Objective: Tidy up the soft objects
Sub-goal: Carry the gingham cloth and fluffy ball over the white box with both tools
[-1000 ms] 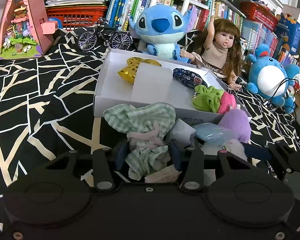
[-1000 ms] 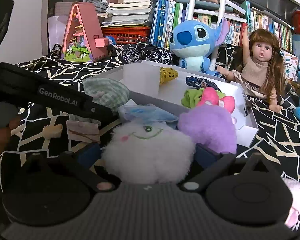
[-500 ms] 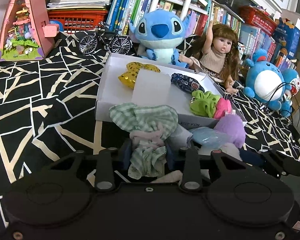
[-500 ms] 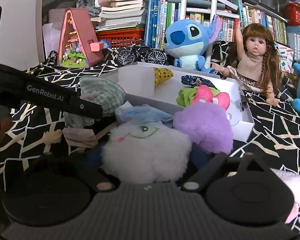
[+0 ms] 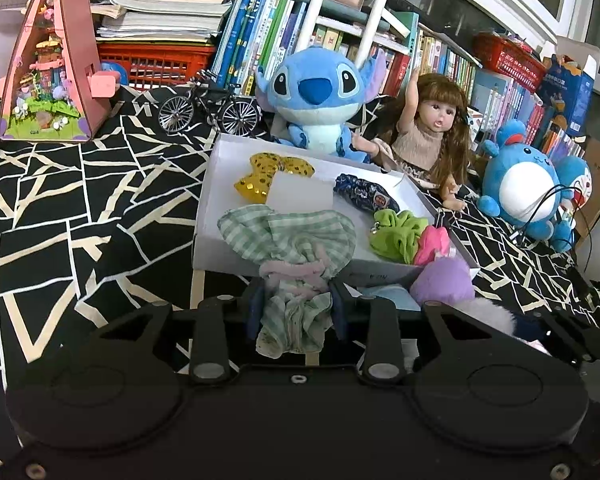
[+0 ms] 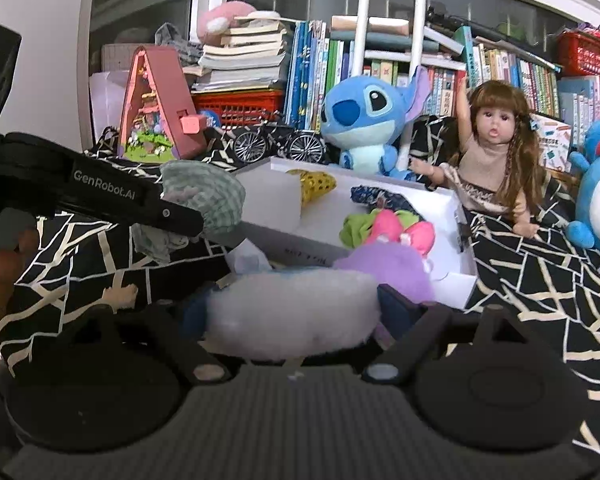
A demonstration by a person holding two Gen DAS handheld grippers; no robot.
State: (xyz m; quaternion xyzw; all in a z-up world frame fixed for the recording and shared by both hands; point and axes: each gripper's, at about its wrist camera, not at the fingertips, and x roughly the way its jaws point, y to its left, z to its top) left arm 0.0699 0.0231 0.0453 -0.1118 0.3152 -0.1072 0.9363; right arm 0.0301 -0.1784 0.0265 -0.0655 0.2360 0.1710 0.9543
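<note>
My left gripper [image 5: 296, 308] is shut on a green checked cloth bundle [image 5: 288, 236] with a pink band, held just in front of the white box [image 5: 208, 216]; the bundle also shows in the right wrist view [image 6: 204, 196]. My right gripper [image 6: 288, 316] is shut on a white fluffy plush [image 6: 292, 312] with a purple pompom [image 6: 384, 268], near the box's front wall [image 6: 300, 248]. In the box lie a gold sequin bow [image 5: 272, 176], a dark blue scrunchie [image 5: 360, 194], a green scrunchie [image 5: 396, 232] and a pink soft piece [image 5: 432, 240].
A Stitch plush [image 5: 316, 100], a doll [image 5: 424, 136] and a blue round plush [image 5: 528, 192] sit behind and right of the box. A toy bicycle [image 5: 208, 108] and pink house model [image 5: 52, 76] stand at the back left. Books line the back. The black-and-white cloth [image 5: 80, 200] covers the surface.
Both grippers have lifted with their loads and moved closer to the box. The white plush has risen and tipped so its face no longer shows.
</note>
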